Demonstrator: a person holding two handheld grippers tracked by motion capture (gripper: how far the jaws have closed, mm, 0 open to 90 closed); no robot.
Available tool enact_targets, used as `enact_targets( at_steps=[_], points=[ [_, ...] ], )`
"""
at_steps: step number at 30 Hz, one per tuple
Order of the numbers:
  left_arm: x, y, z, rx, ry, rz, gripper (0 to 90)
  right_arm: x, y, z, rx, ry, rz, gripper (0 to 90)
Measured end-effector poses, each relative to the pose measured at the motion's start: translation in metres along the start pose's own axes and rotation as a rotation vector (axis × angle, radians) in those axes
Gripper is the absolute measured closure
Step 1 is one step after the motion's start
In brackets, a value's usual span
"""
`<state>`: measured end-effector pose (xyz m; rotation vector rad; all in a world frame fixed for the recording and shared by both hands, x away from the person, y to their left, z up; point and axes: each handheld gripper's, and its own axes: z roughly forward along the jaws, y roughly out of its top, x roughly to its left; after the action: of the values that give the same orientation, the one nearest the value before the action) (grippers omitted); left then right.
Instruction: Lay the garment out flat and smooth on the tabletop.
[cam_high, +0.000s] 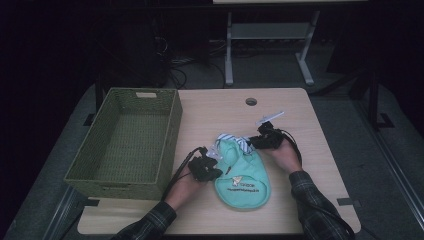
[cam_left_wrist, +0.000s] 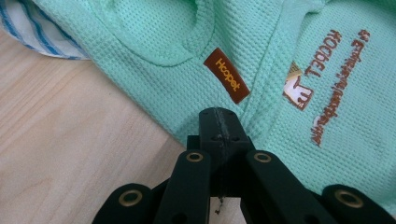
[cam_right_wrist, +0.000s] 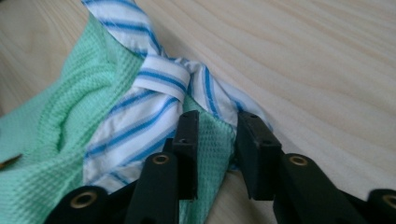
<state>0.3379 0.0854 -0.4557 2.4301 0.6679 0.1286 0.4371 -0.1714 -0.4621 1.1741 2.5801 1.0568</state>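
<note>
A mint-green waffle-knit bib (cam_high: 243, 176) lies flat near the front of a pale wooden table (cam_high: 300, 125), its blue-and-white striped lining (cam_right_wrist: 140, 100) turned out at the neck end. The cloth looks light, soft and limp, likely to sag and fold wherever it is lifted, so the stitched edge or the neck straps seem the surest places to take hold. The left gripper (cam_left_wrist: 219, 122) has its jaws pressed together on the bib's left edge, just below a small brown label (cam_left_wrist: 228, 74). The right gripper (cam_right_wrist: 215, 144) stands with its jaws apart at the top right corner, green cloth lying between them; whether the pads press on it is not clear, and no firm grip shows. A person's hands, in plaid sleeves (cam_high: 315, 205), hold both tools. To the left a green woven basket (cam_high: 170, 130) sits on the table, well apart from the bib. Beyond the table the room is dim, with metal table legs (cam_high: 229, 50) and cables on a dark floor.
</note>
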Motion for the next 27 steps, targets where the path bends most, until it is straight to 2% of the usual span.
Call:
enact_targets(
  at_steps=[3,9,14,15,20,23,27],
  points=[
    [-0.001,0.0,0.0,-0.005,0.0,-0.008,89.8,0.002,-0.003,0.001,0.008,-0.021,-0.016,69.5],
    [0.0,0.0,0.0,0.008,0.001,0.004,89.8,0.002,-0.005,0.0,-0.002,-0.038,-0.021,86.3],
    [-0.001,0.0,0.0,-0.005,0.001,-0.008,89.8,0.0,-0.004,-0.007,-0.004,-0.064,-0.034,88.0],
    [-0.001,0.0,0.0,-0.001,0.006,0.004,89.8,-0.001,-0.004,-0.008,-0.003,-0.074,-0.037,88.1],
    [-0.001,0.0,0.0,-0.002,0.002,0.002,89.8,-0.014,-0.003,-0.014,-0.004,-0.129,-0.033,88.5],
    [0.0,0.0,0.001,-0.006,-0.001,0.001,89.8,-0.021,-0.003,-0.012,-0.002,-0.135,-0.024,88.6],
    [0.001,0.0,0.001,-0.011,-0.012,-0.015,89.7,-0.022,-0.005,-0.007,-0.012,-0.126,-0.011,87.3]
  ],
)
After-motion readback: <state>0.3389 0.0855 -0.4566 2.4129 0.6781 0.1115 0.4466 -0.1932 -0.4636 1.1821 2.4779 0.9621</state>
